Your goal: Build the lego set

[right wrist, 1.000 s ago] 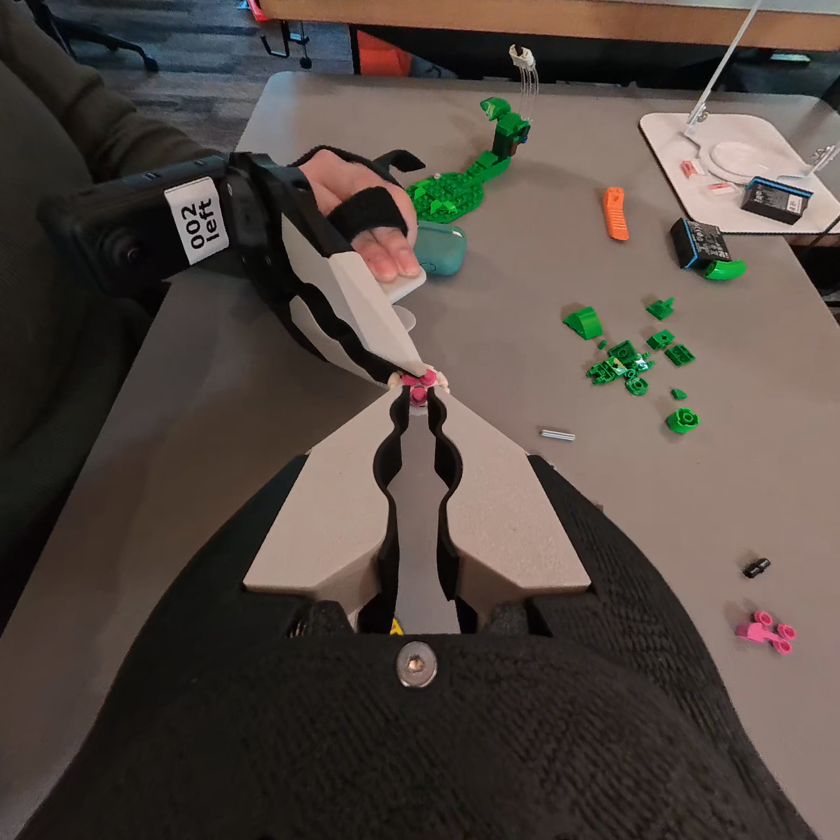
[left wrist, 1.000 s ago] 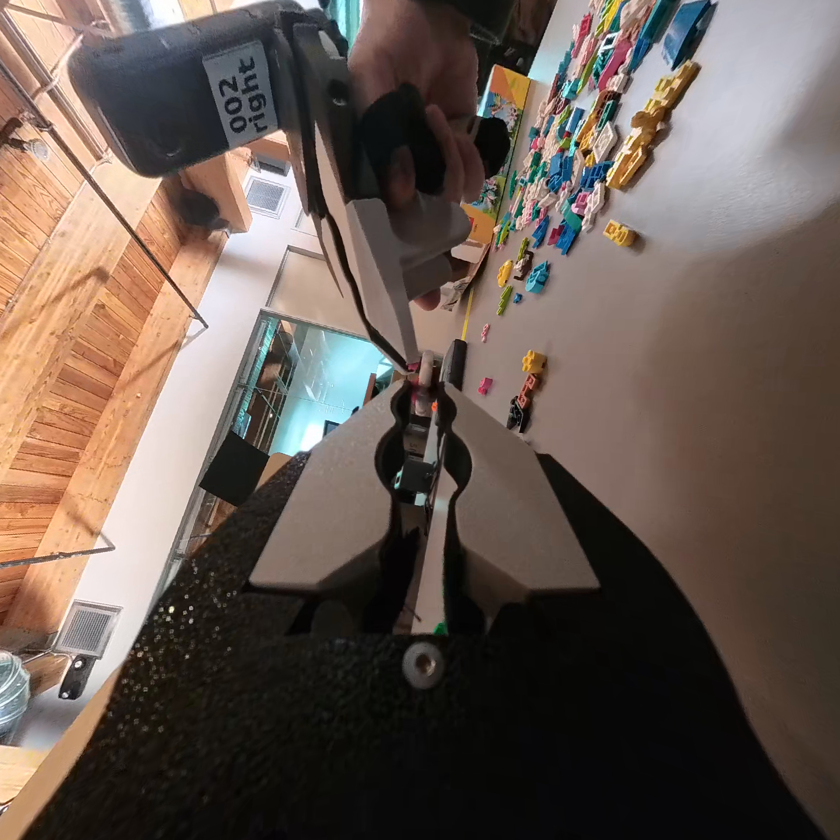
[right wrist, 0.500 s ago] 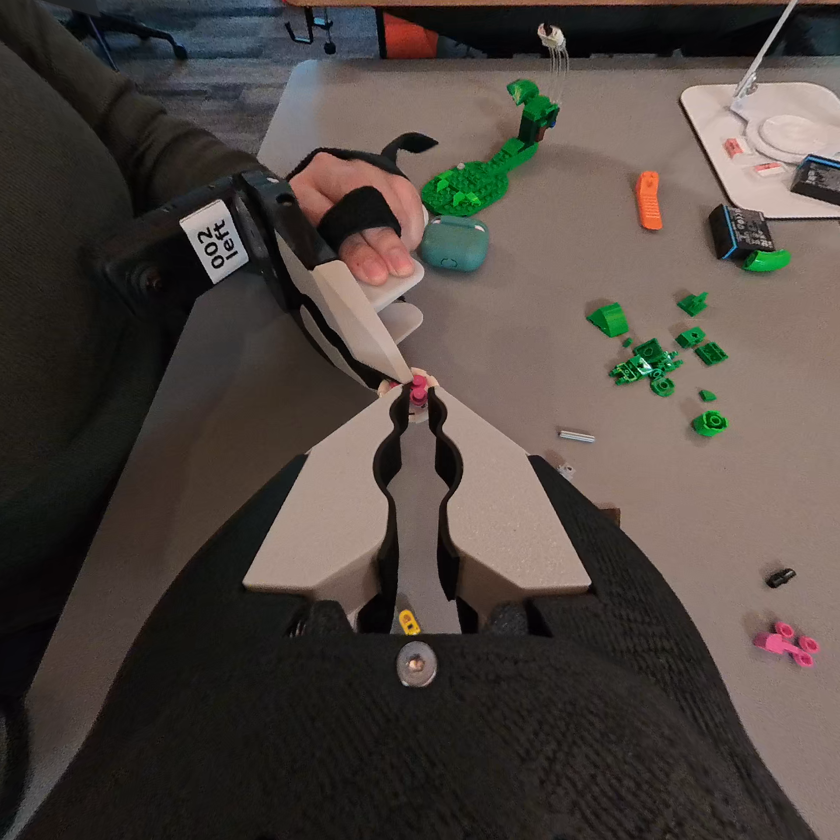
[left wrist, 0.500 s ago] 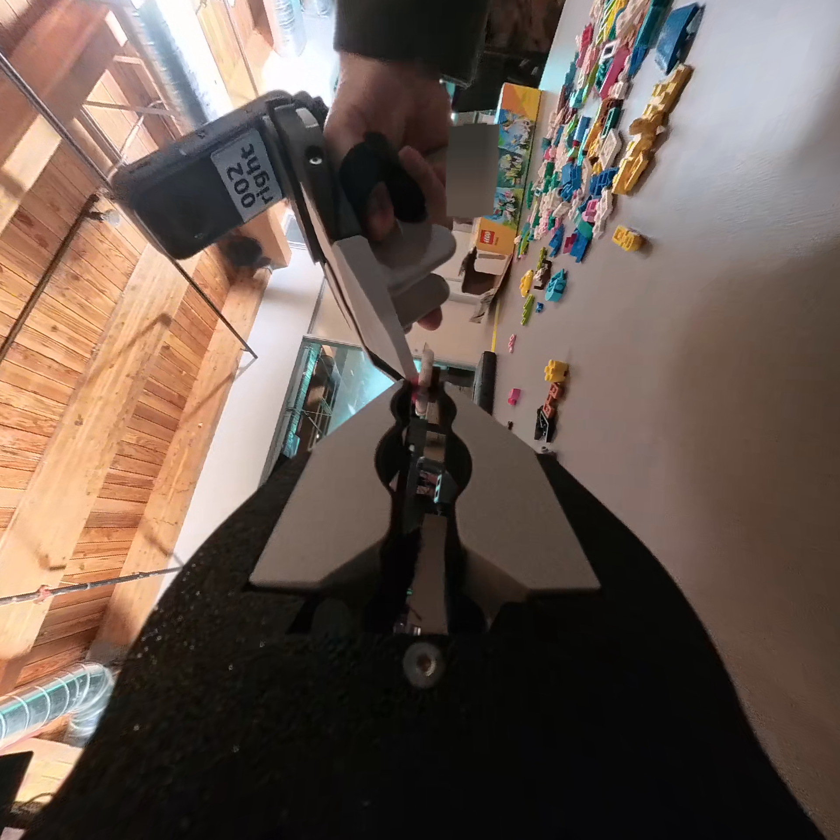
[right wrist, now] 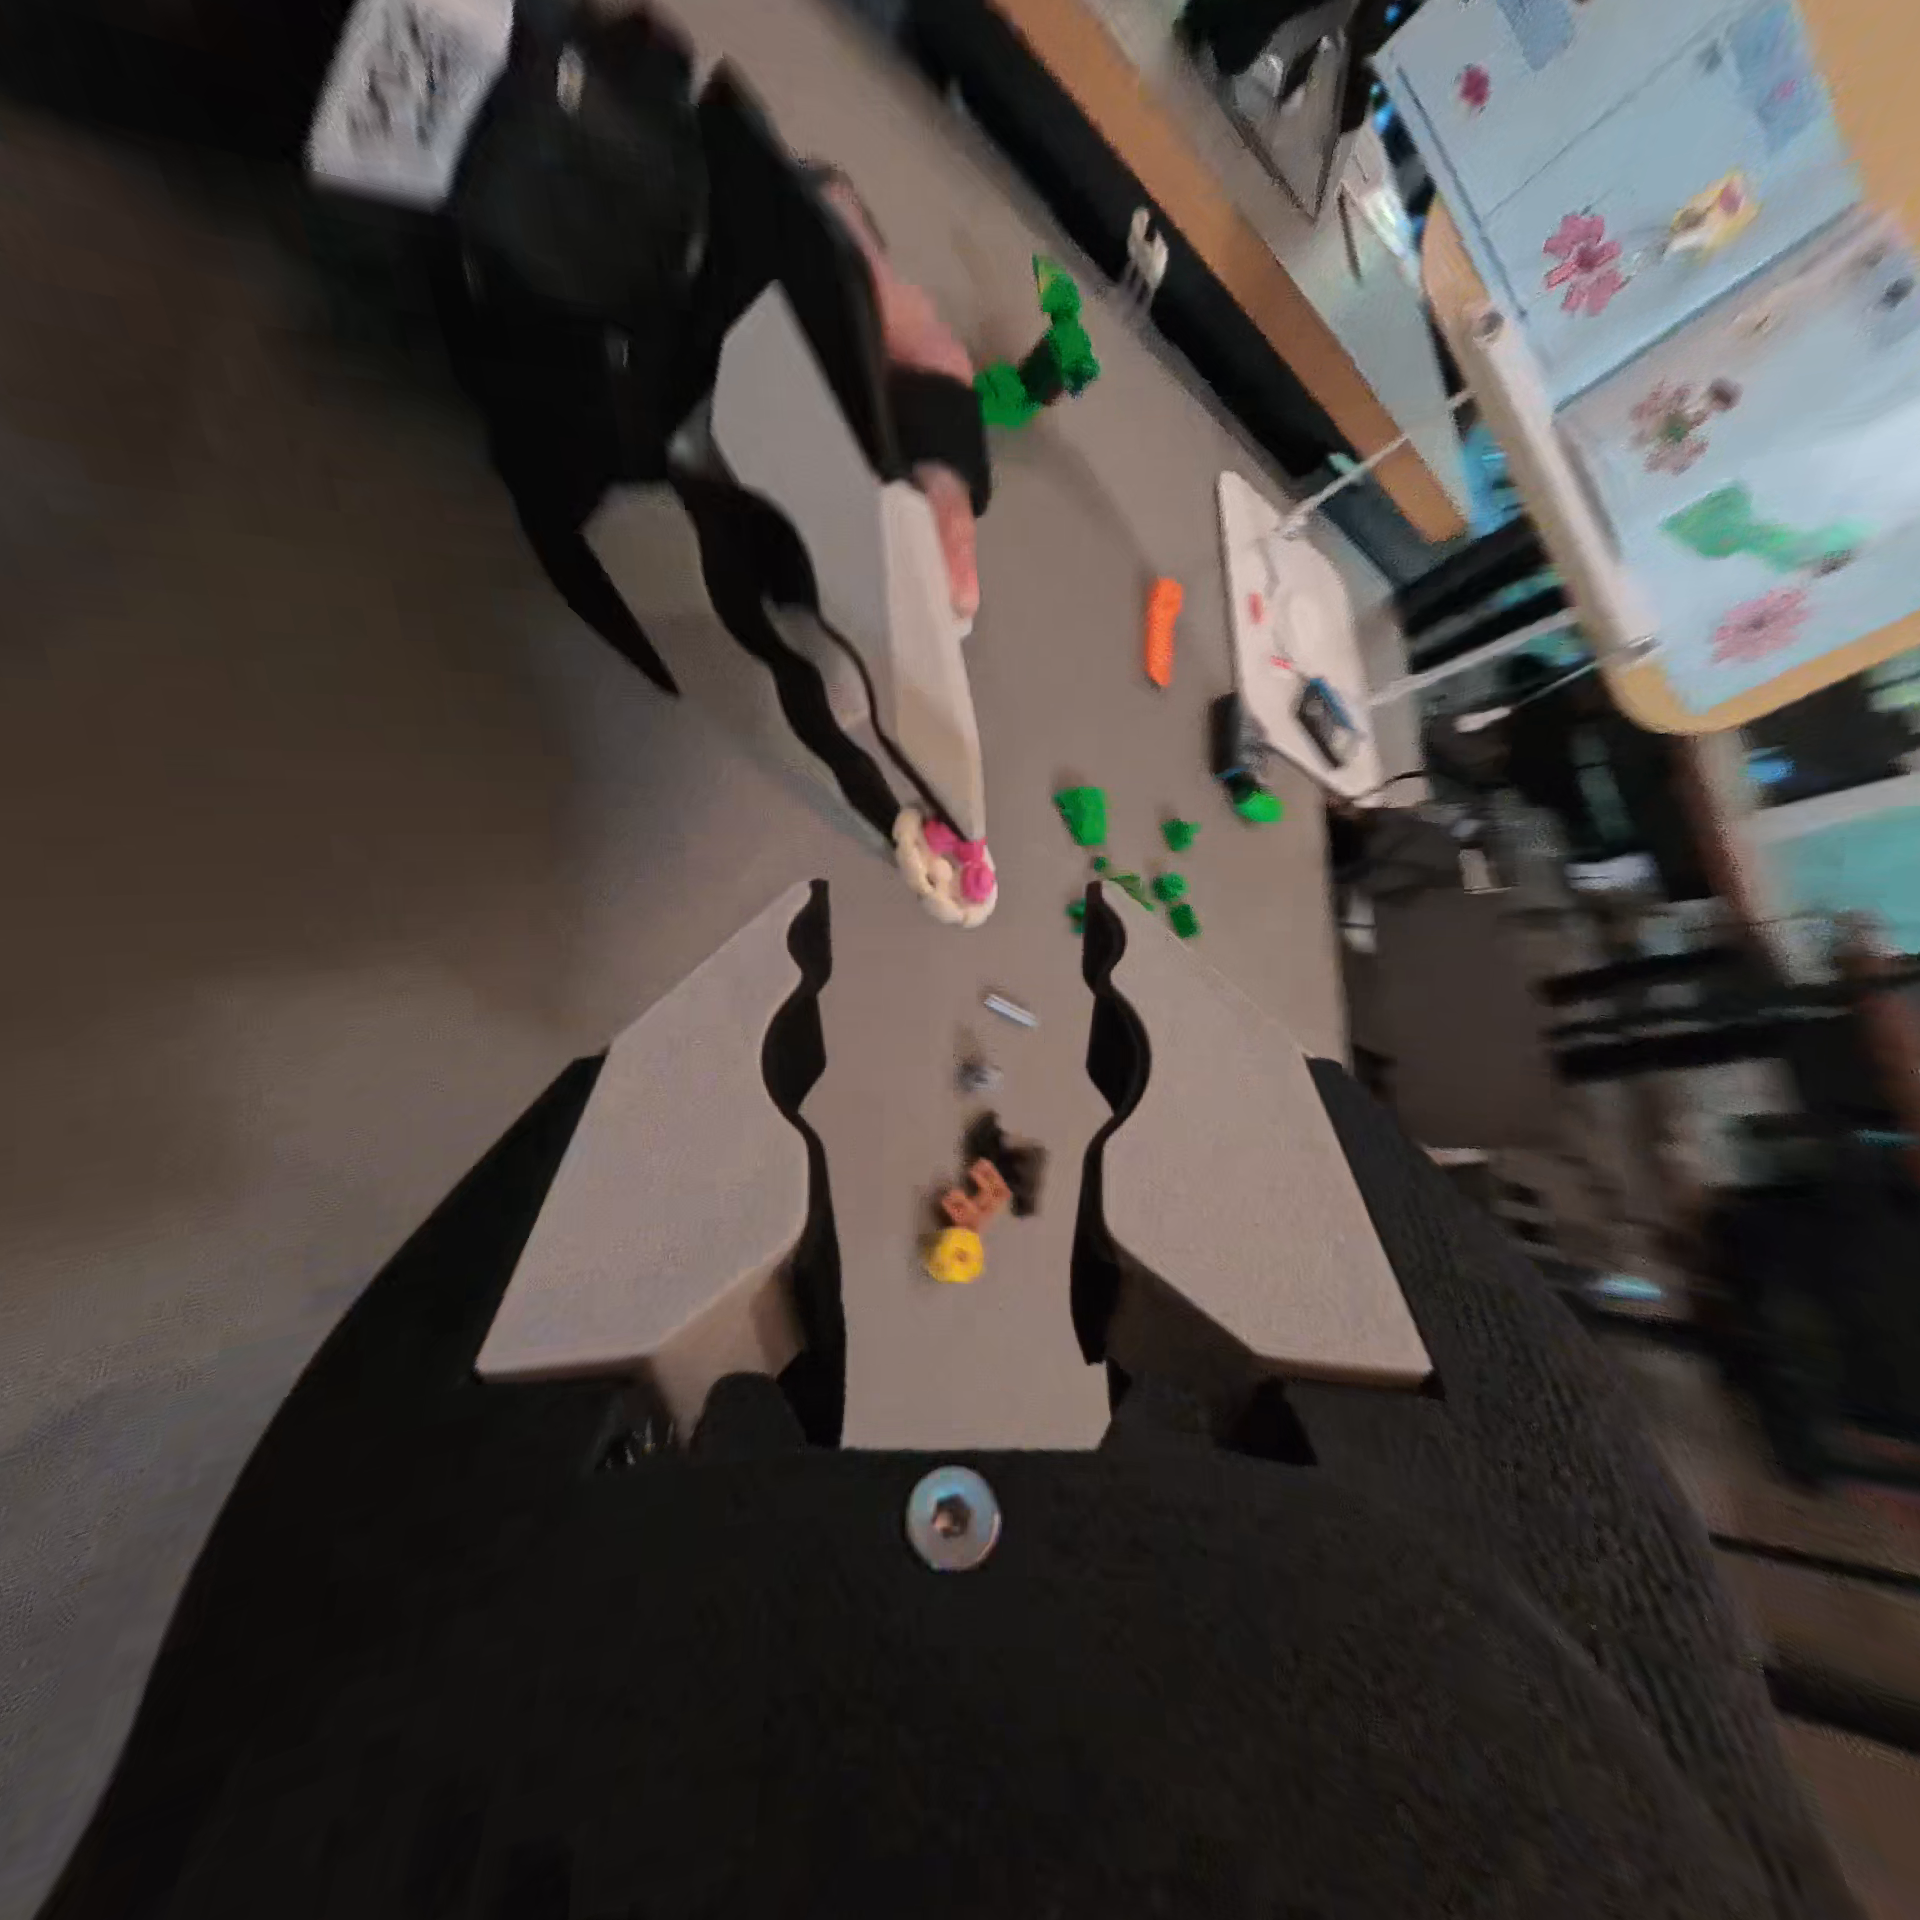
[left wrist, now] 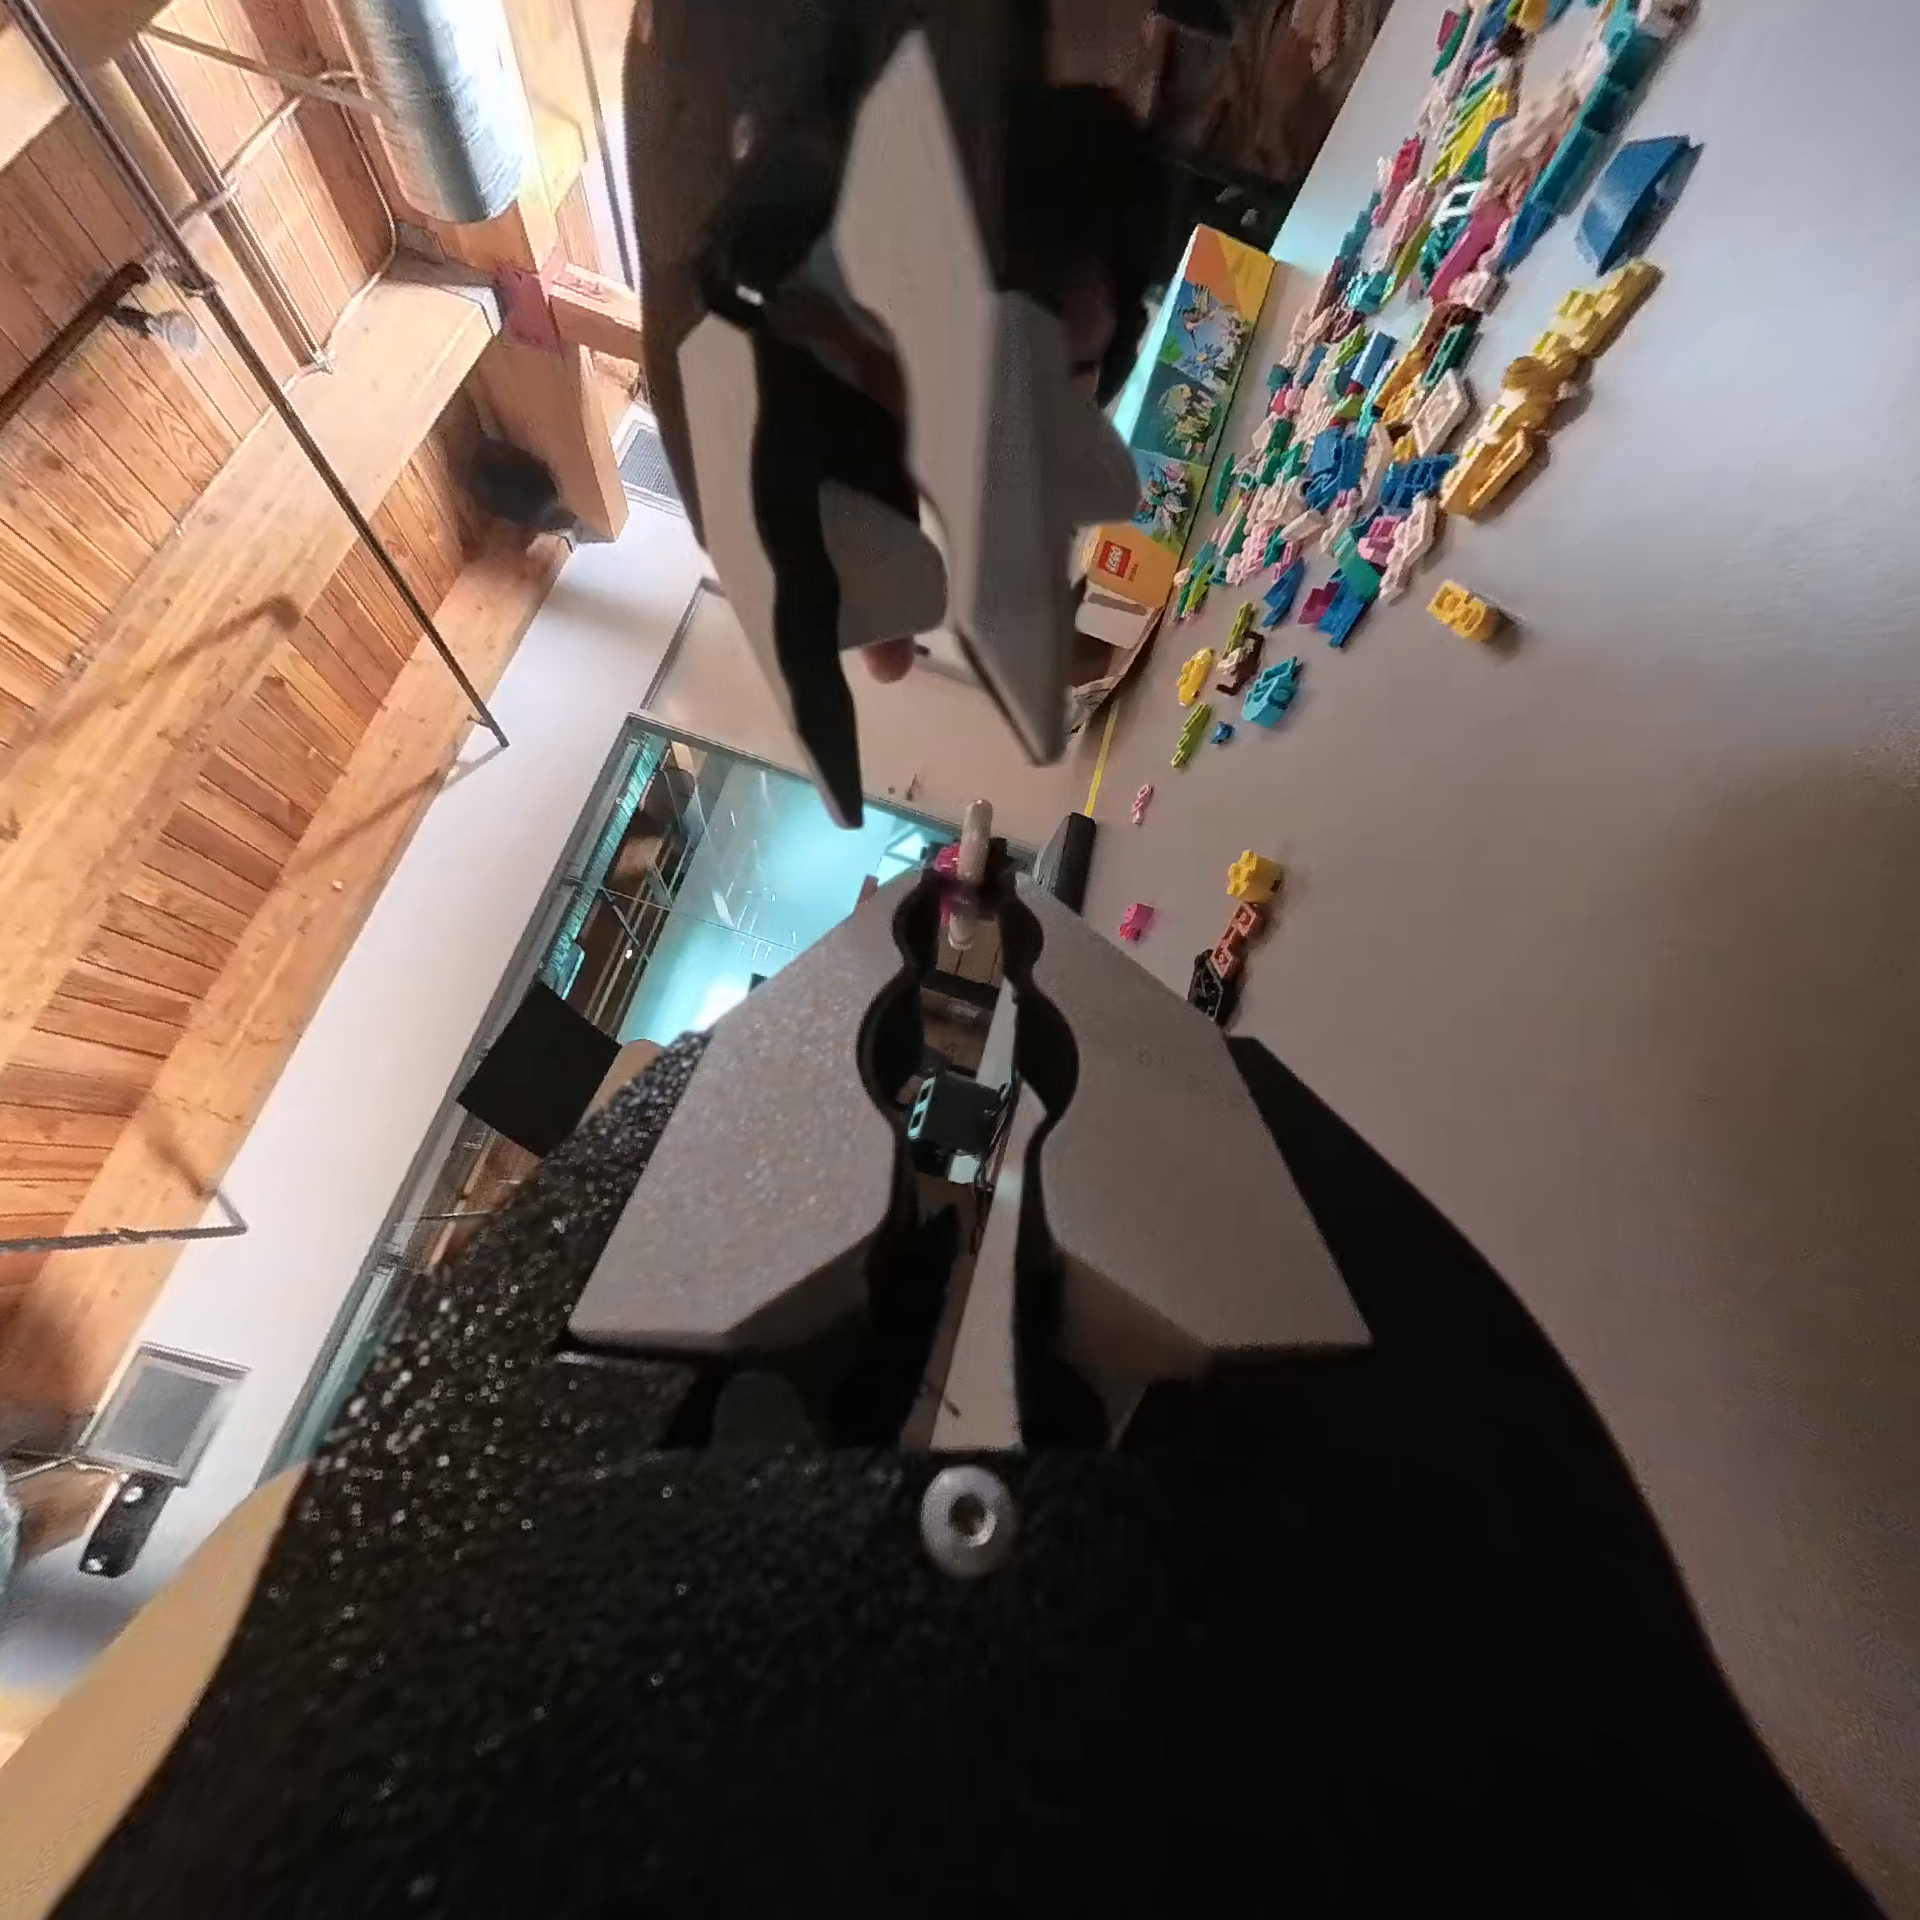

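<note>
Separation marks the change from half a second ago: the two hand-held grippers, then tip to tip on one small flower piece, now stand apart. The right hand-held gripper has let go, its jaws spread wide with nothing between them, and it has pulled back from the piece. The left hand-held gripper stays clenched on the flower piece, a cream ring of petals with pink studs, held off the grey worktop at its fingertips. In the left wrist view the piece shows edge-on as a pale peg with a pink collar, and the right hand-held gripper hangs just beyond it, not touching.

The right wrist view has swung and is blurred. Between its spread fingers lie a yellow brick, a brown brick and a black piece on the worktop. Farther off are loose green pieces, an orange tool, a green built stem and a white tray. On the far right in the left wrist view, a spread of many-coloured bricks lies beside a set box.
</note>
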Tool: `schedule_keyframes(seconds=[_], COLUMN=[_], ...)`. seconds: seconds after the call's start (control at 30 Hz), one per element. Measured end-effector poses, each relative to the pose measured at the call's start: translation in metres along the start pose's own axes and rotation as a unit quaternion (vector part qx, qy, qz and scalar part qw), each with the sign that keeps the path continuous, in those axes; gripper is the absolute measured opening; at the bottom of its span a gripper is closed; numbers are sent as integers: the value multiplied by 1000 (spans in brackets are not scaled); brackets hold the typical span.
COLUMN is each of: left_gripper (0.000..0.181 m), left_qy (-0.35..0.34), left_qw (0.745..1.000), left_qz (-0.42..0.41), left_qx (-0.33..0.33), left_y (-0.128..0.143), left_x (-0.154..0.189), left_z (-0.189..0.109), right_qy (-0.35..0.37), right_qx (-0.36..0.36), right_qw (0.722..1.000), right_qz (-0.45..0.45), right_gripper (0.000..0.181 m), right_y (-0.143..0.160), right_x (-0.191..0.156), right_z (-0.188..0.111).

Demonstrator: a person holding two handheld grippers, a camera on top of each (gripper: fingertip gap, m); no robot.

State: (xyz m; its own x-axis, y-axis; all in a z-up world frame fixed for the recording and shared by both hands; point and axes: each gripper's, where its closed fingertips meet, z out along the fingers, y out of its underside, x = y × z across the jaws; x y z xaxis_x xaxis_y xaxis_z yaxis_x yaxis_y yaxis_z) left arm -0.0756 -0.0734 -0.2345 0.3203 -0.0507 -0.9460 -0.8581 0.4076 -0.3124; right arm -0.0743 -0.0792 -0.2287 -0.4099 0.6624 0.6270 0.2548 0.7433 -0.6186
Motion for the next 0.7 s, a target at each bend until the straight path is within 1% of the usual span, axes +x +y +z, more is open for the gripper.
schedule_keyframes(seconds=[0.07, 0.1, 0.2, 0.3, 0.43, 0.5, 0.7], left_gripper=[8, 8, 8, 8, 8, 8, 8], left_qy=[3, 3, 3, 3, 4, 4, 12], left_qw=[1000, 1000, 1000, 1000, 1000, 1000, 1000], left_qz=[-9, -12, -19, -18, -19, -19, -27], left_qx=[1, 2, 6, 5, 8, 7, 6], left_y=[0, -1, -3, -3, -5, -5, -4], left_x=[0, 0, 0, -1, 0, -1, 0], left_z=[0, 0, 0, 0, -1, -1, -2], right_qy=[39, 57, 113, 139, 142, 142, 143], right_qx=[-32, -42, -40, -61, -71, -66, -79], right_qw=[995, 991, 982, 975, 971, 970, 966], right_qz=[-85, -113, -143, -162, -178, -186, -200], right_gripper=[49, 48, 39, 31, 22, 15, 13], right_y=[3, 4, -3, 1, 6, 4, 5], right_x=[-3, -3, 3, 5, 3, 1, 1], right_z=[4, 6, 8, 11, 14, 15, 16])
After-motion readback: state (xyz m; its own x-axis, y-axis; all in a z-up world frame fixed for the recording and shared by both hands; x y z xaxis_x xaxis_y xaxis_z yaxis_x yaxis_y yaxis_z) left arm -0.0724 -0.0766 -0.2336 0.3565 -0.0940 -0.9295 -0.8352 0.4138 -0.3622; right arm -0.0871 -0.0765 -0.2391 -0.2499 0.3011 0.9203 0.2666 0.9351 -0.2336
